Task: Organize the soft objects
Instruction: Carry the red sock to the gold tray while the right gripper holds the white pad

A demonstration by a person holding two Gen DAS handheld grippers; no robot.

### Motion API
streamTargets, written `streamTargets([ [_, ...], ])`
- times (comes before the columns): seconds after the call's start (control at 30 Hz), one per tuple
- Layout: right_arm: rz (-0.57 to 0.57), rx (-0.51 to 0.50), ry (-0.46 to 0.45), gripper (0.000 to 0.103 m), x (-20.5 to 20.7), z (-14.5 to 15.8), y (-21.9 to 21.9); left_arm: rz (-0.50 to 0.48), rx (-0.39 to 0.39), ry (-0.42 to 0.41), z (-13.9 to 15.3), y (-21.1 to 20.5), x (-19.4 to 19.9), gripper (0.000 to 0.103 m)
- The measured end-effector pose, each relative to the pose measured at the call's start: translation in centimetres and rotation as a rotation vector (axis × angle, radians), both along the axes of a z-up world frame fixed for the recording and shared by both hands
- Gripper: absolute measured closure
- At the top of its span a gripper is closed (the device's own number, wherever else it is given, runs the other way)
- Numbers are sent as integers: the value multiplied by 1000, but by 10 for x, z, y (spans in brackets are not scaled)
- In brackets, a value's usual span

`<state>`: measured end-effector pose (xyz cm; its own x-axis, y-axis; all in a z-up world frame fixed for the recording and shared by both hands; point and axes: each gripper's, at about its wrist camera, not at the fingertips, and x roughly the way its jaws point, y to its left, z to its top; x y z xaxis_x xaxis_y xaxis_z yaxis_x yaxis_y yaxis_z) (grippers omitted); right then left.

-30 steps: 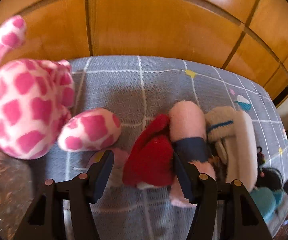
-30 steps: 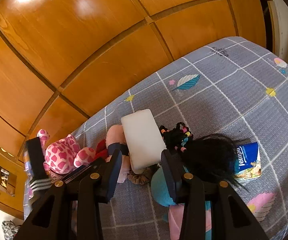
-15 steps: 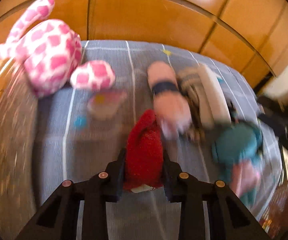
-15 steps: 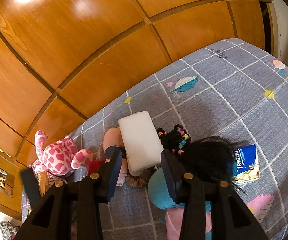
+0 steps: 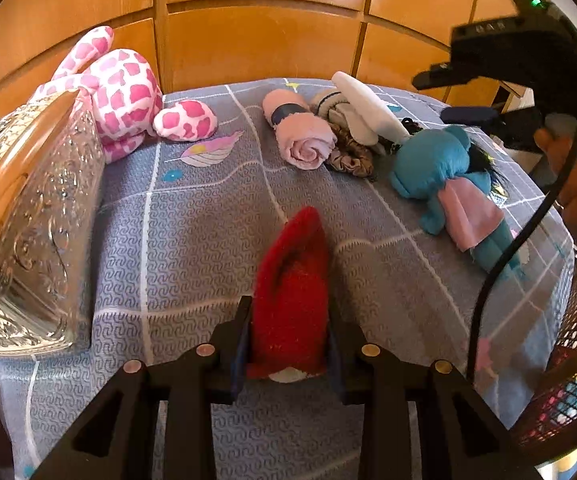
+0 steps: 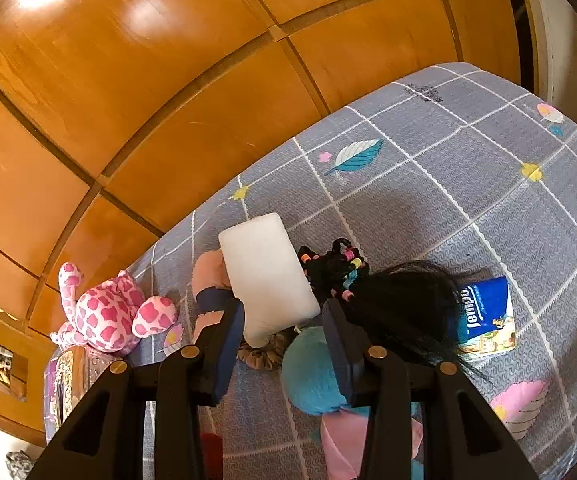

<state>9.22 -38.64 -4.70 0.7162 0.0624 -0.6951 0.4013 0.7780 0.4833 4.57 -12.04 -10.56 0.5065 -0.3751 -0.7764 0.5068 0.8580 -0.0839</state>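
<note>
Left wrist view: left gripper (image 5: 288,344) jaws pinch red plush (image 5: 291,300) above the bedspread (image 5: 192,240), only its bottom end held, so it may slip; right gripper (image 6: 282,344) hovers half-open, empty, over blue doll (image 6: 312,376).

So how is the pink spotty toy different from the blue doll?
The pink-and-white spotted plush is covered in pink patches, while the teal doll is plain teal with a pink skirt. The spotted plush has no hair; the teal doll has long black hair. The spotted plush lies by the wooden wall next to the glass dish, while the teal doll lies on the other side of the bedspread, near the white pad. Both are soft toys resting there, neither held.
</note>
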Motion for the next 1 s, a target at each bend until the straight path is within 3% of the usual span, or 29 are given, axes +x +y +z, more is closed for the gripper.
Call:
streamTargets([
  [0.17,85,-48,15,61,11,2,18,-2,-23,12,-4,1,9,69],
  [0.23,127,-112,30,42,19,3,28,-3,-35,13,-4,2,9,69],
  [0.3,182,-174,38,34,28,6,37,-3,-42,13,-4,3,7,69],
  [0.53,272,-245,106,25,73,6,27,0,-66,25,-4,6,8,69],
  [0.67,299,-263,173,25,92,-7,21,1,-74,35,-5,6,9,68],
  [0.83,309,-179,198,26,101,-25,11,4,-76,37,-5,6,9,67],
  [0.87,315,-153,190,31,101,-27,10,6,-77,37,-4,6,9,67],
  [0.9,317,-144,179,48,99,-28,10,6,-76,35,-4,6,9,66],
  [1.0,308,-151,140,48,90,-21,15,6,-76,29,-5,6,8,66],
])
